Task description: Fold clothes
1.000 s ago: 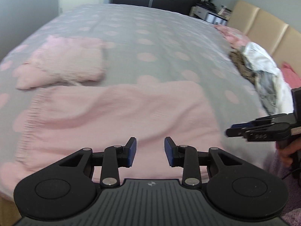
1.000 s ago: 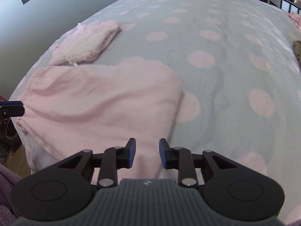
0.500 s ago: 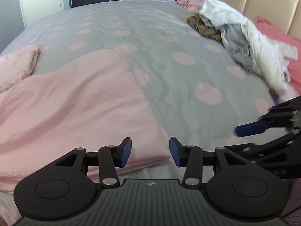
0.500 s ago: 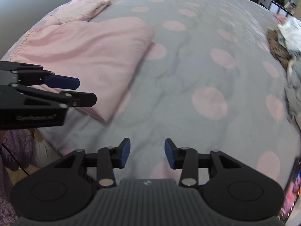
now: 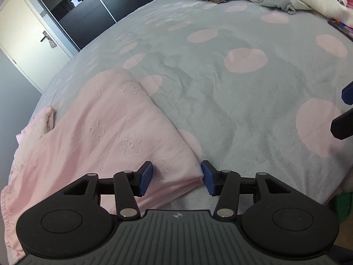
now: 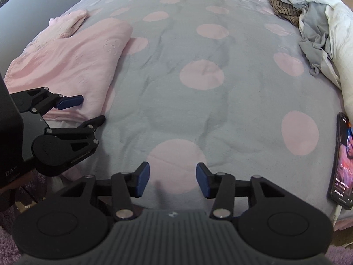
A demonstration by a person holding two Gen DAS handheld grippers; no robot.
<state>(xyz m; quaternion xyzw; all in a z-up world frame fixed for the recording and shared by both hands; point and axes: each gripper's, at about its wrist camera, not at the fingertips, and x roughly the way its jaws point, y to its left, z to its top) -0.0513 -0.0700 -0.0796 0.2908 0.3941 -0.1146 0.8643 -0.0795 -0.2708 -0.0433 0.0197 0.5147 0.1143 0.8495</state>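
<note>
We see a grey bedspread with pink dots (image 6: pixel 220 114) across both views. A phone (image 6: pixel 343 161) lies at its right near edge, screen lit, cable plugged at its near end. Far left in the left wrist view: a cream door (image 5: pixel 28 42) with a lever handle (image 5: pixel 45 36), and a dark glossy wardrobe (image 5: pixel 88 13) beside it.

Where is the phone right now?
The phone lies on the grey spotted blanket at the far right edge of the right wrist view, screen lit, just below the pile of unfolded clothes and right of the right gripper.
</note>
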